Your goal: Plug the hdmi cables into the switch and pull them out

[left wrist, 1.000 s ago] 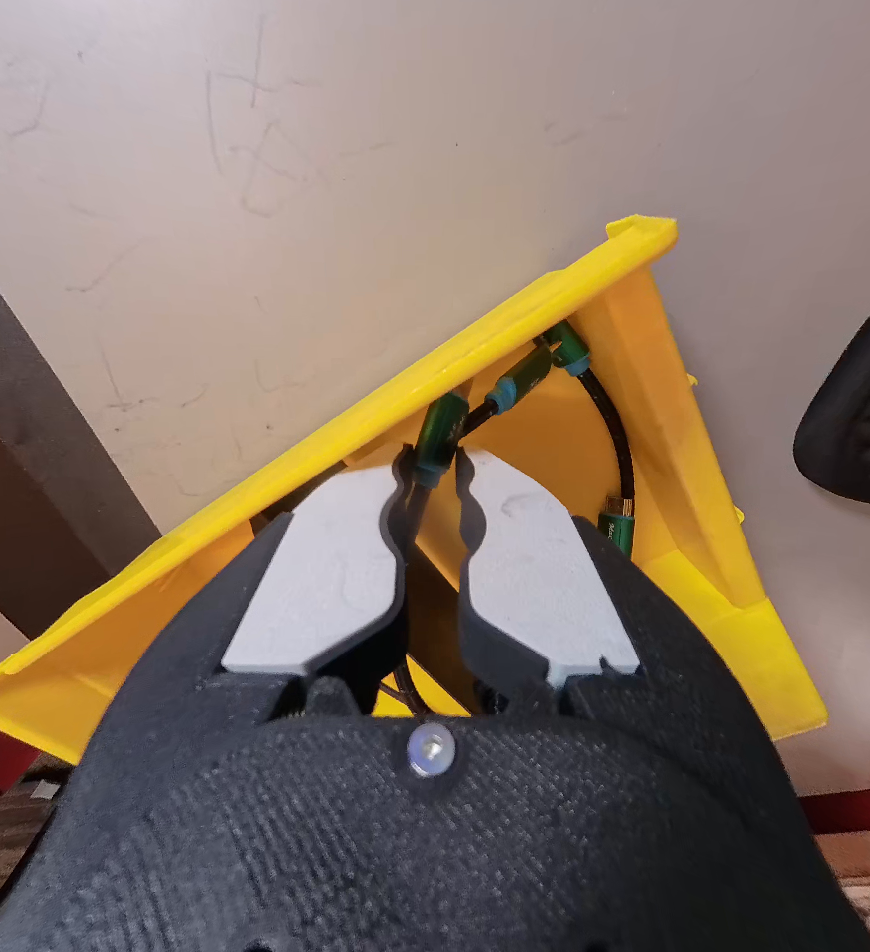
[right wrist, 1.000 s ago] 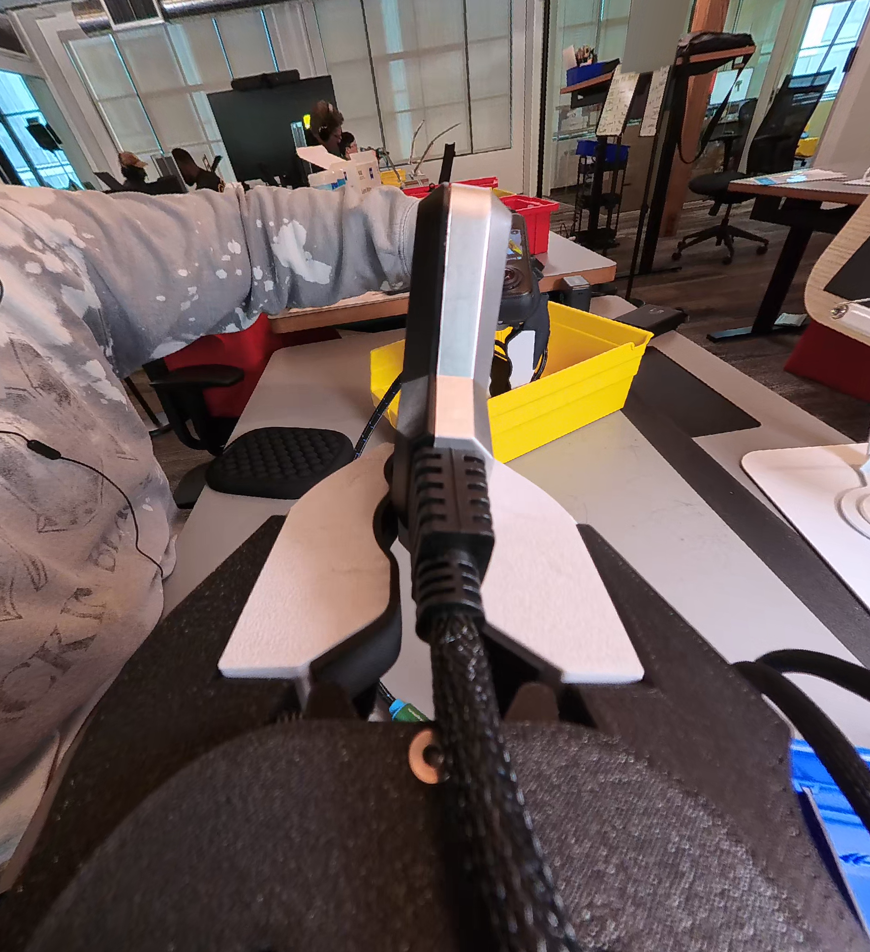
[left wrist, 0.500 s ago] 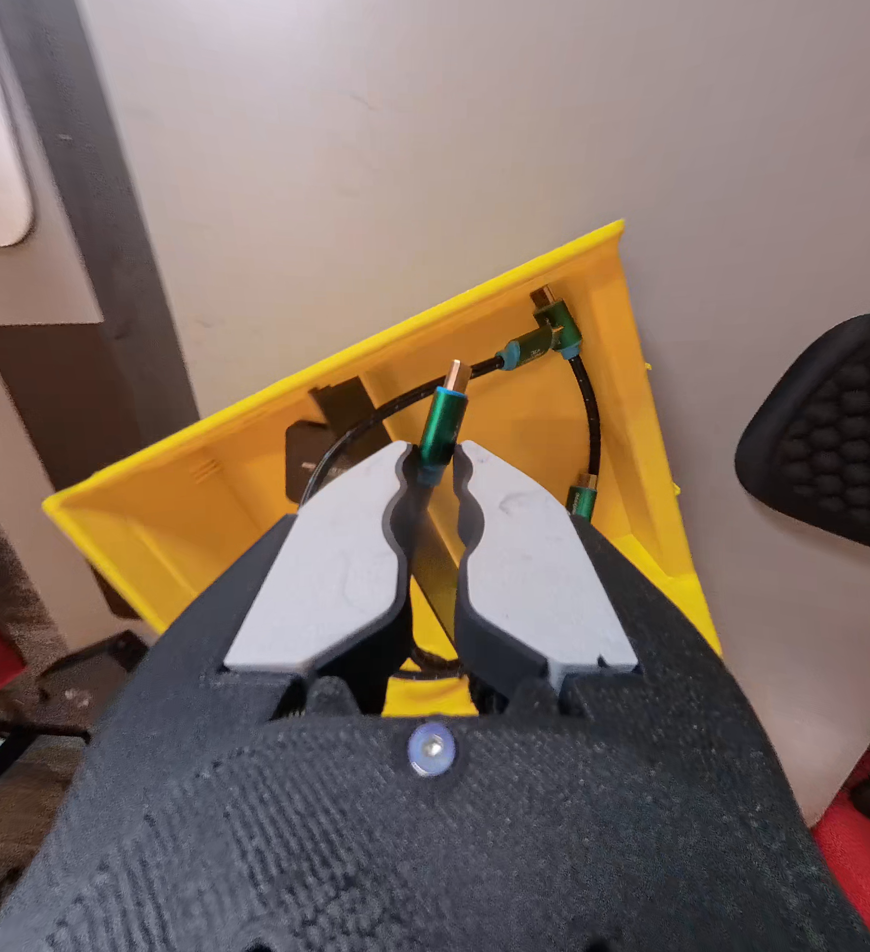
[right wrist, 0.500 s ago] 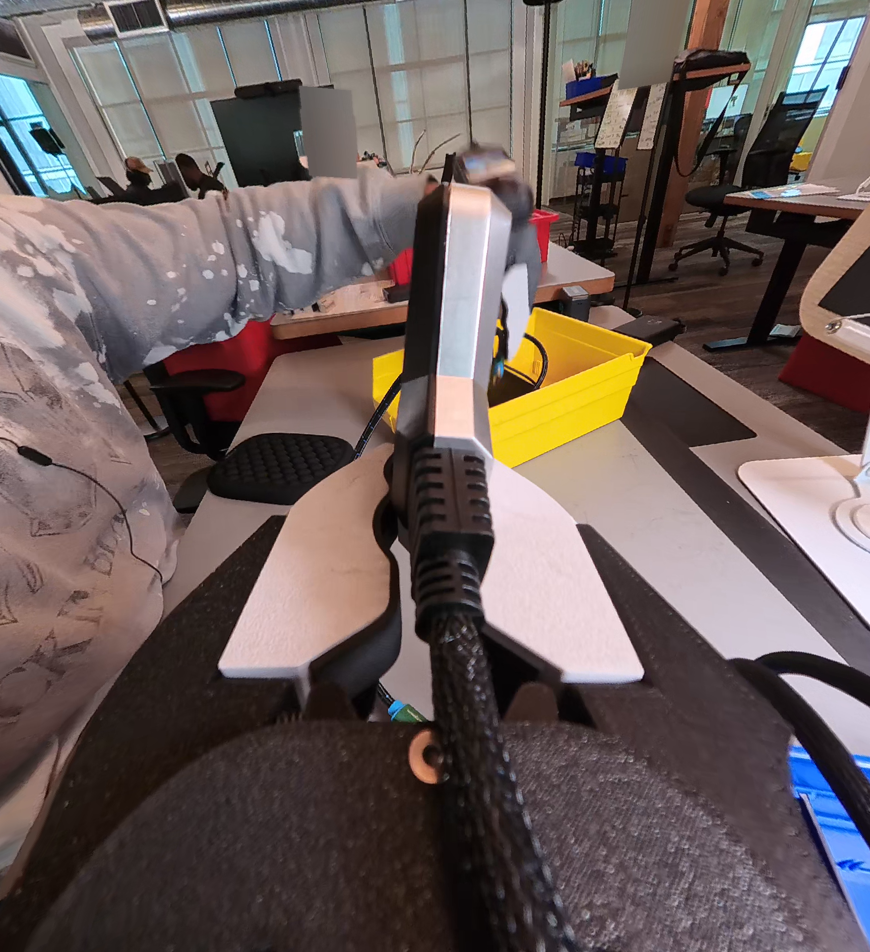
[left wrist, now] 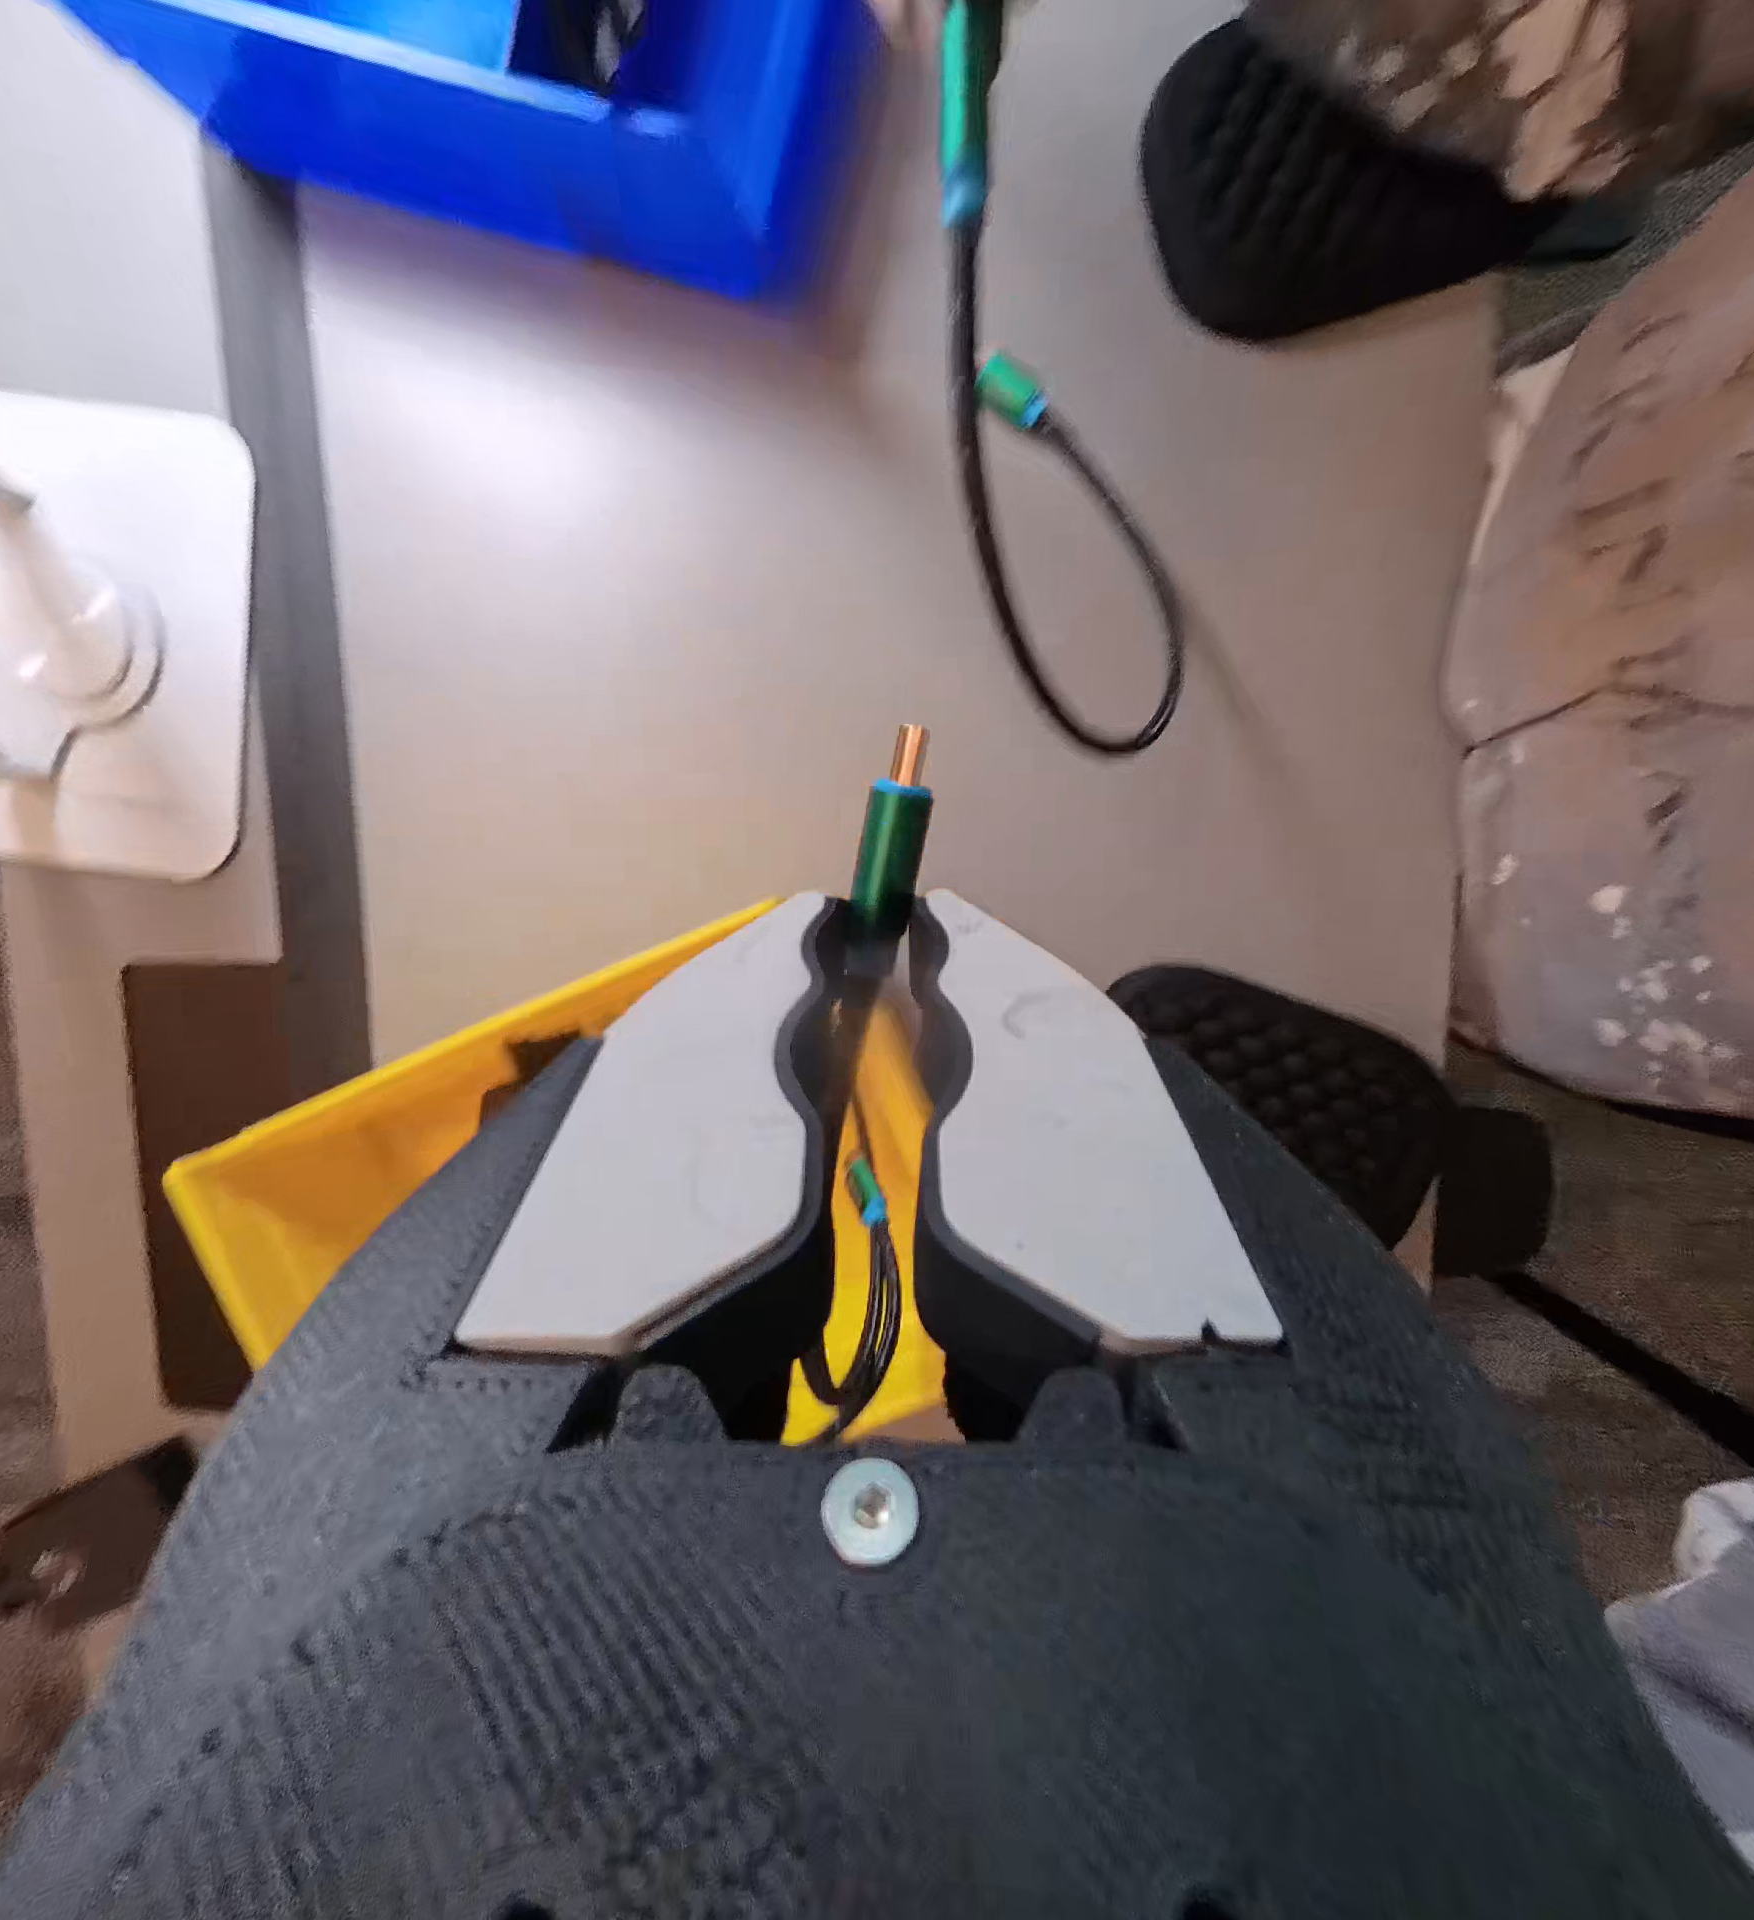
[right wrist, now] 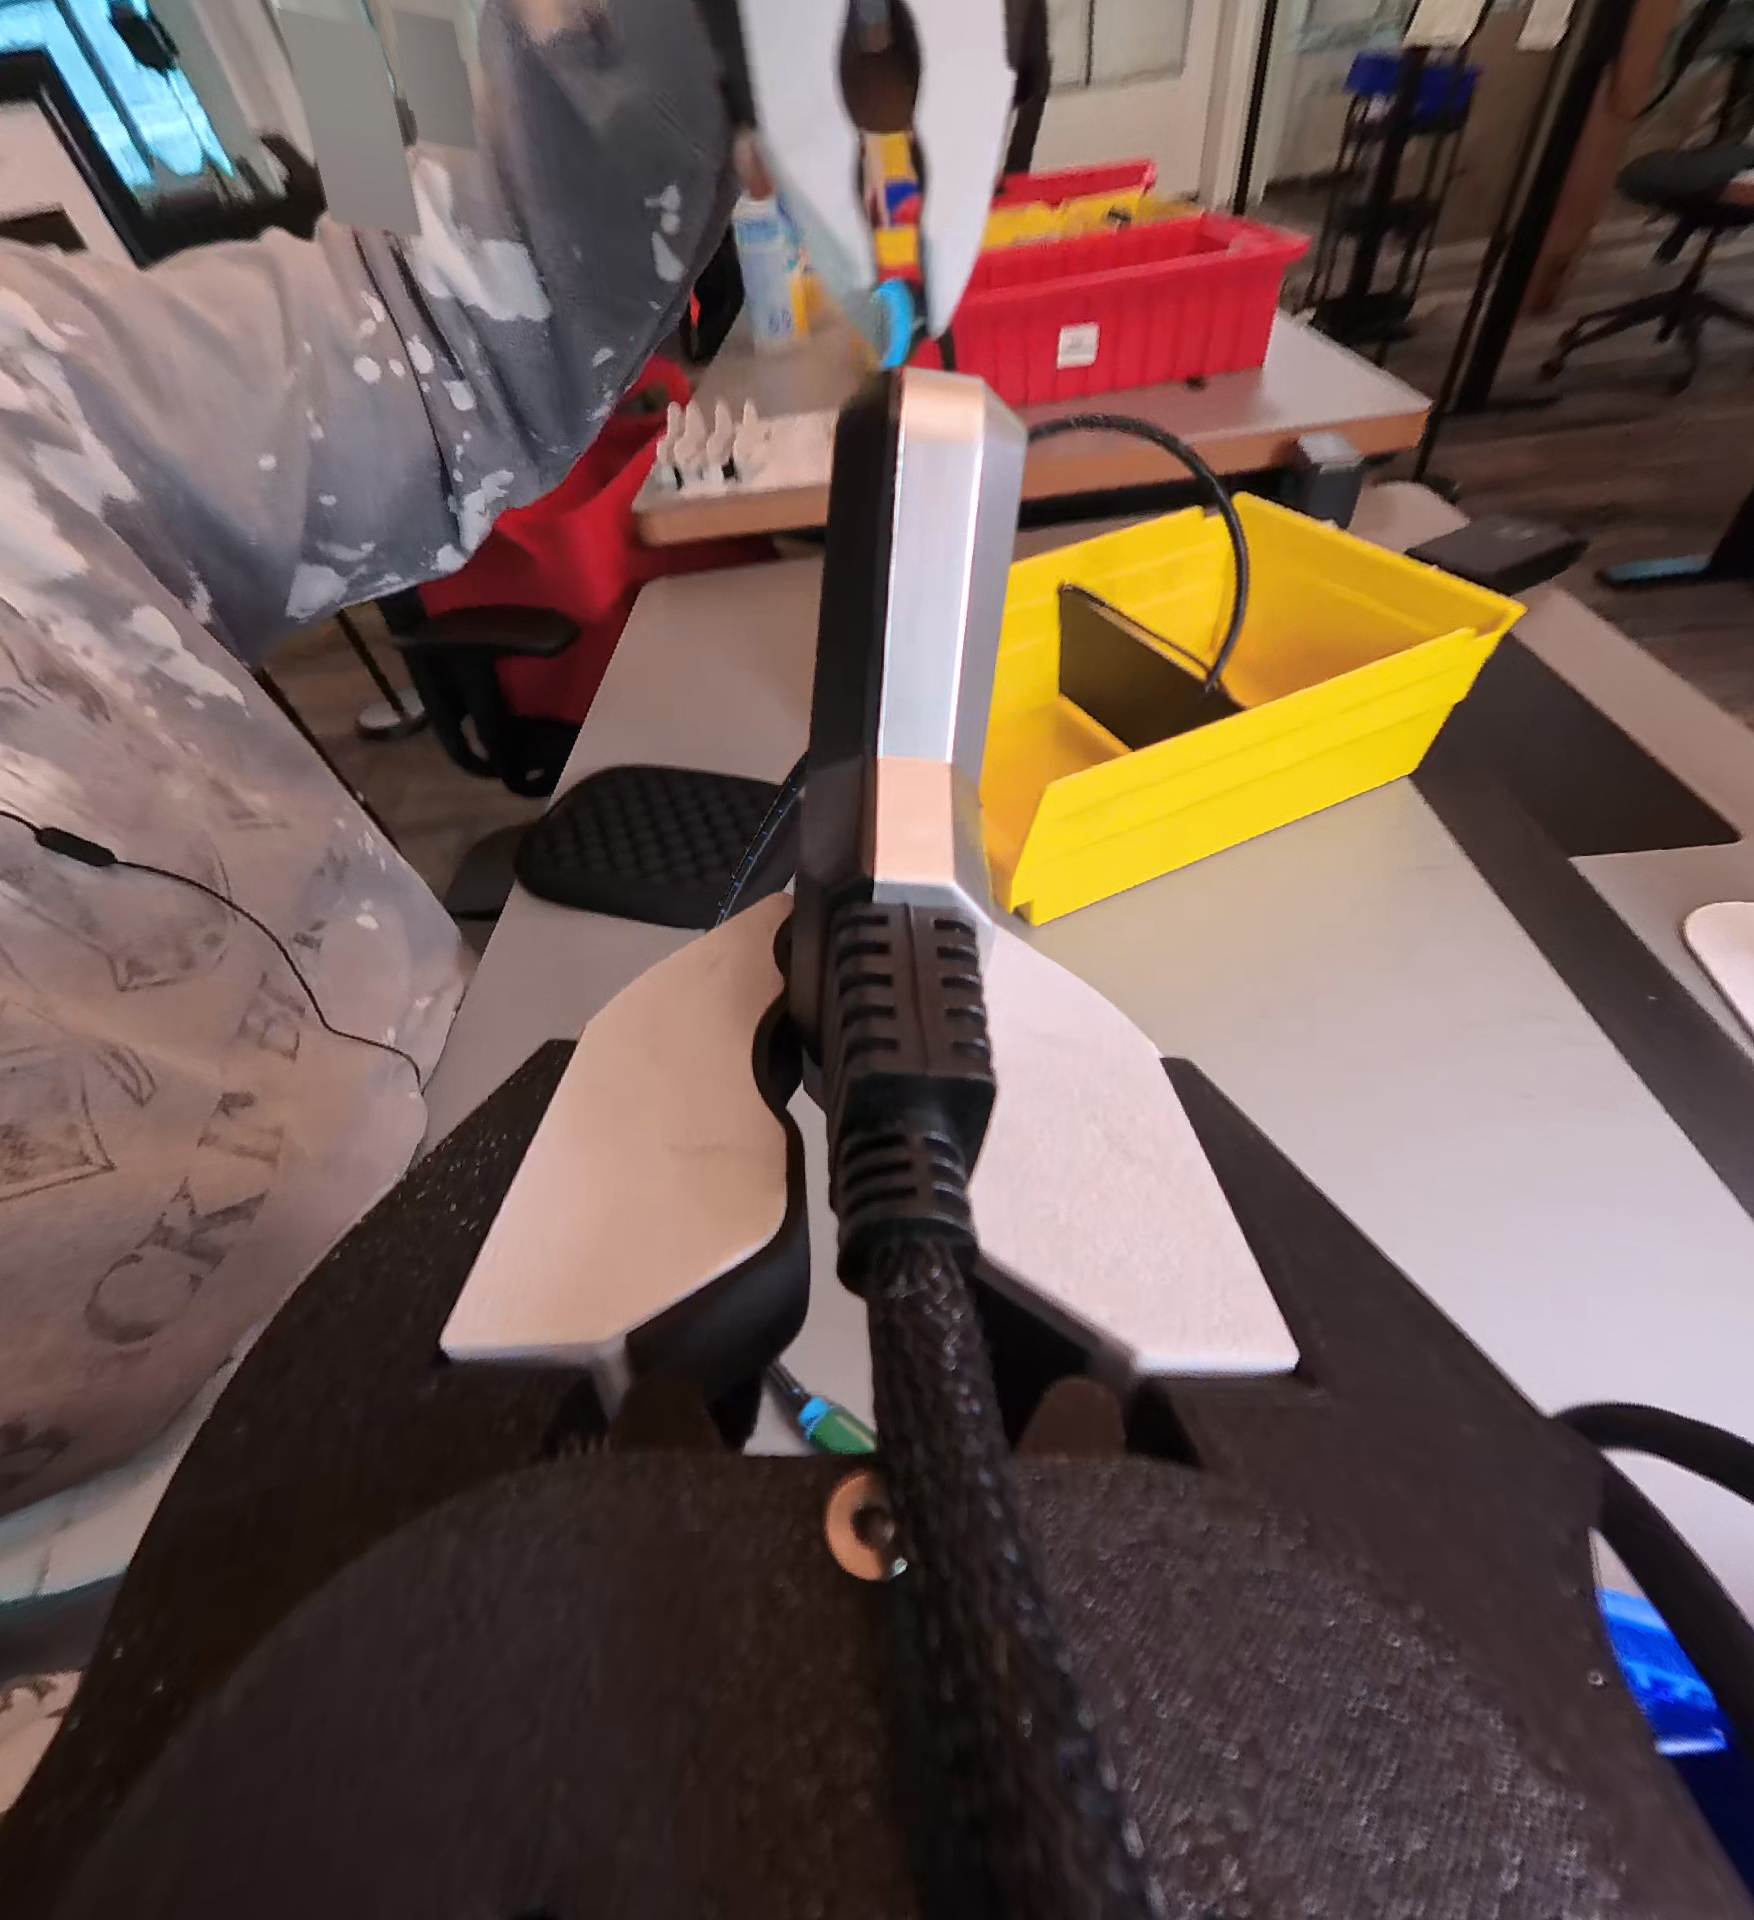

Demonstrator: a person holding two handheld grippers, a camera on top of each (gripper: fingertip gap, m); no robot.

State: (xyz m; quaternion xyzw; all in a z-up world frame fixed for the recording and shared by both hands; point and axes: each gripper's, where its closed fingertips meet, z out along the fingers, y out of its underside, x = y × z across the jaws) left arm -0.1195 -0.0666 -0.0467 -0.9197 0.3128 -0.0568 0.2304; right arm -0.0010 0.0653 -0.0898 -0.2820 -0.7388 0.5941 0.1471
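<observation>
My left gripper (left wrist: pixel 868 909) is shut on a green HDMI plug (left wrist: pixel 888 847); its copper tip points forward over the table. The plug's thin black cable hangs back between the fingers into the yellow bin (left wrist: pixel 333 1164). My right gripper (right wrist: pixel 883 935) is shut on the switch (right wrist: pixel 914 623), a silver and black box held upright, with its thick braided cable (right wrist: pixel 925 1403) running back over the gripper. In the right wrist view the left gripper (right wrist: pixel 883 156) hangs just above the switch's far end, blurred. A second green-plugged cable (left wrist: pixel 1003 390) lies looped on the table.
The yellow bin (right wrist: pixel 1268 748) with a black divider stands on the table behind the switch. A blue bin (left wrist: pixel 499 114), a white stand base (left wrist: pixel 73 634) and a black mesh pad (right wrist: pixel 644 842) are nearby. A red bin (right wrist: pixel 1112 291) sits on a farther desk. A person's sleeve fills the left.
My left gripper has lifted the green plug out of the yellow bin and swung it over to the far end of the switch. The right gripper still holds the switch, now tilted slightly.
</observation>
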